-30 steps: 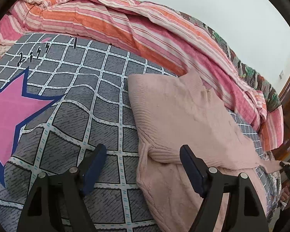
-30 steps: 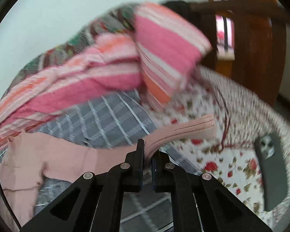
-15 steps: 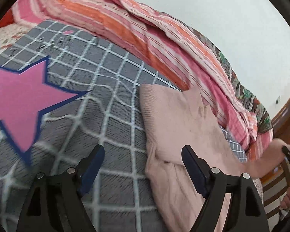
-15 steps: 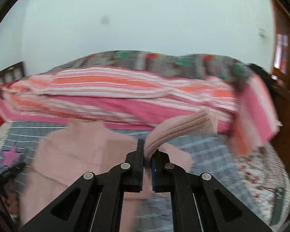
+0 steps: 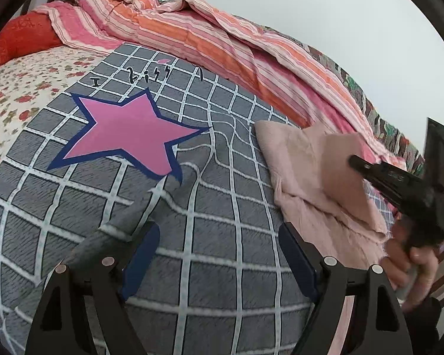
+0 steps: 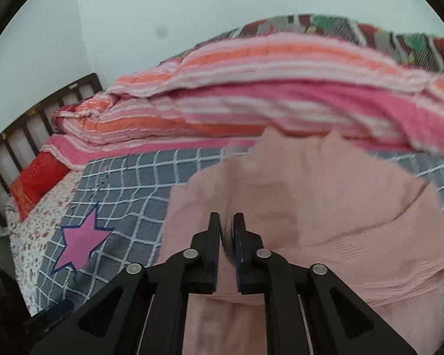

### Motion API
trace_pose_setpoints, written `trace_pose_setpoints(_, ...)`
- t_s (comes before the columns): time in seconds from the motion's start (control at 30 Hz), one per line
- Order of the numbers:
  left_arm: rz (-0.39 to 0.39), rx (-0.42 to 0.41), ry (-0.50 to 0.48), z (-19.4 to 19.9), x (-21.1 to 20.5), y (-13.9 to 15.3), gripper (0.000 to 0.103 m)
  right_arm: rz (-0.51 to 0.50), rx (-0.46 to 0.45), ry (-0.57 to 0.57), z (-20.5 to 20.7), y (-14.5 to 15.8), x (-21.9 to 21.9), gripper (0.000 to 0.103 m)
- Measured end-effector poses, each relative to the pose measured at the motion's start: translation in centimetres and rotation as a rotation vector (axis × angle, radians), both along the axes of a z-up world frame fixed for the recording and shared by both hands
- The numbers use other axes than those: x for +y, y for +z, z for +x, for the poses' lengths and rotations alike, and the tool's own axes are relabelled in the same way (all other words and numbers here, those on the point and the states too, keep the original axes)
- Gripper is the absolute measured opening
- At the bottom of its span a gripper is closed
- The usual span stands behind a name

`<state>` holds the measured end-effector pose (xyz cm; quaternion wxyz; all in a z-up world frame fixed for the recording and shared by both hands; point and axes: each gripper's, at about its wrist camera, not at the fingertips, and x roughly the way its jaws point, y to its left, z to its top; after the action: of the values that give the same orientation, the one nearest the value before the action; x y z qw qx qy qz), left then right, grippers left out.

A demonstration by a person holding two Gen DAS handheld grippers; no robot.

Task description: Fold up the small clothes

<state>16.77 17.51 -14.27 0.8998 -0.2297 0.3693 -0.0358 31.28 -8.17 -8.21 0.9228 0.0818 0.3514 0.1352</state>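
Observation:
A pale pink knitted sweater [image 5: 305, 171] lies on the grey checked blanket [image 5: 210, 236], to the right of its pink star. My left gripper [image 5: 219, 254] is open and empty, low over the blanket, left of the sweater. My right gripper [image 6: 227, 224] is shut on the sweater's sleeve and holds it over the sweater's body [image 6: 325, 207]. In the left wrist view the right gripper [image 5: 355, 161] shows at the right edge above the sweater, with the sleeve draped under it.
A rolled pink and orange striped quilt [image 5: 222, 47] runs along the far side of the bed. A red pillow [image 6: 35, 180] and the dark headboard [image 6: 20, 130] are at the left. A floral sheet [image 5: 17, 88] lies beside the blanket.
My right gripper has swung the sleeve from the bed's right edge across onto the sweater's body. My left gripper has drawn back to the left, away from the sweater.

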Motion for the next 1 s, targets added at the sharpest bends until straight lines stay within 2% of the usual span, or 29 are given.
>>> trace_pose_setpoints(0.03,0.013,0.003,-0.009,0.0,-0.3,0.2,0.081,0.014,0.012,0.014,-0.1,-0.3,0.2,0.033)
trace_pose_setpoints(0.1,0.018,0.000,-0.021,0.1,-0.7,0.6,0.081,0.051,0.041,0.062,-0.5,-0.4,-0.1,0.054)
trace_pose_setpoints(0.17,0.000,-0.001,-0.038,0.4,-1.3,1.0,0.081,0.043,0.007,0.088,-1.9,0.5,-1.2,0.059)
trace_pose_setpoints(0.23,-0.023,-0.003,-0.065,0.9,-2.2,1.3,0.081,0.007,-0.036,0.089,-3.3,1.6,-2.9,0.075)
trace_pose_setpoints(0.27,-0.027,-0.006,-0.089,1.3,-3.0,1.6,0.081,-0.019,-0.063,0.084,-4.1,2.0,-4.4,0.077)
trace_pose_setpoints(0.37,-0.015,-0.008,-0.162,2.6,-5.5,2.1,0.081,-0.146,-0.114,0.013,-6.0,2.5,-8.8,0.078)
trace_pose_setpoints(0.43,0.002,-0.007,-0.198,3.5,-7.1,2.2,0.080,-0.248,-0.122,-0.056,-6.8,1.8,-12.3,0.078)
trace_pose_setpoints(0.53,0.041,-0.007,-0.230,5.4,-9.3,2.3,0.079,-0.338,-0.059,-0.132,-7.5,-0.2,-17.0,0.078)
trace_pose_setpoints(0.7,0.037,0.040,-0.251,8.7,-11.1,1.4,0.070,-0.316,0.045,-0.189,-7.8,-3.3,-22.9,0.078)
trace_pose_setpoints(0.8,0.018,0.077,-0.240,10.3,-11.3,0.3,0.068,-0.256,0.081,-0.206,-7.2,-4.4,-24.5,0.078)
trace_pose_setpoints(0.83,0.027,0.093,-0.229,10.6,-11.4,0.0,0.063,-0.229,0.097,-0.210,-7.0,-4.9,-25.1,0.078)
trace_pose_setpoints(0.9,0.035,0.096,-0.209,11.1,-11.5,-0.2,0.060,-0.196,0.123,-0.208,-6.6,-5.5,-25.3,0.077)
trace_pose_setpoints(0.97,0.040,0.092,-0.202,11.2,-11.6,-0.1,0.048,-0.162,0.146,-0.200,-6.1,-5.9,-25.8,0.076)
trace_pose_setpoints(1.0,0.045,0.087,-0.204,11.2,-11.8,0.0,0.032,-0.152,0.152,-0.199,-5.8,-6.0,-25.9,0.076)
